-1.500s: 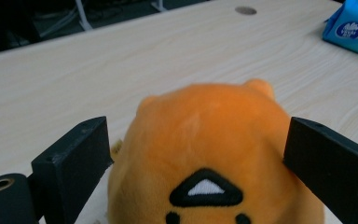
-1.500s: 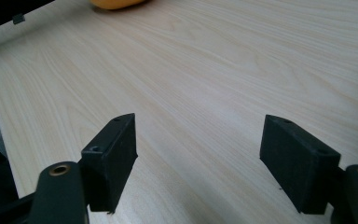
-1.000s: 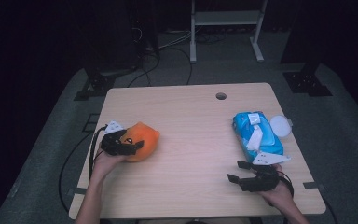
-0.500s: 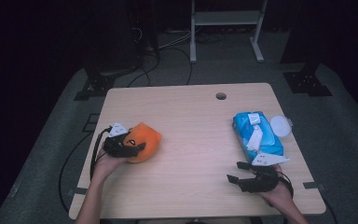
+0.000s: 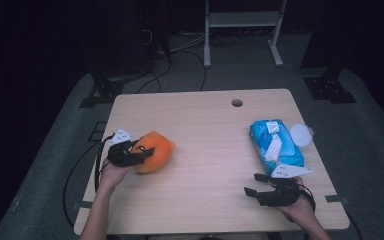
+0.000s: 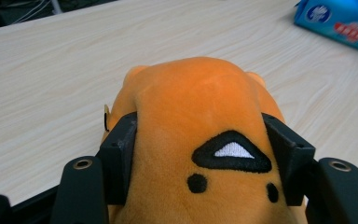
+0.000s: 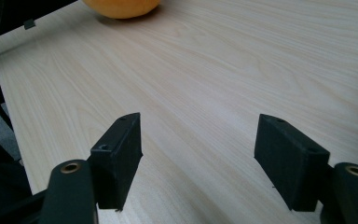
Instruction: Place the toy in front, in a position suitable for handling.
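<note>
Plush toy (image 5: pixel 152 150): orange, lying on the worktop (image 5: pixel 205 165) near its left edge; in the left gripper view it is showing a black triangle with a white centre and two black dots (image 6: pixel 200 140).
Left hand-held gripper (image 5: pixel 139 152): its jaws have just been closing and are now pressing into the toy's two sides, the plush bulging between the pads; the toy is sitting on the worktop, not lifted.
Left hand (image 5: pixel 111 172): reaching in from the bottom edge, a black cable looping off the worktop's left side.
Worktop: pale wood, with a small round hole (image 5: pixel 237 103) near the far edge.
Wipes pack (image 5: pixel 276 147): blue, lying at the right, well apart from the toy.
White lid (image 5: pixel 300 135): round, just beside the pack's right side.
Right hand-held gripper (image 5: pixel 252 184): jaws standing wide with nothing between them, hovering low over bare wood near the front right, just in front of the pack.
</note>
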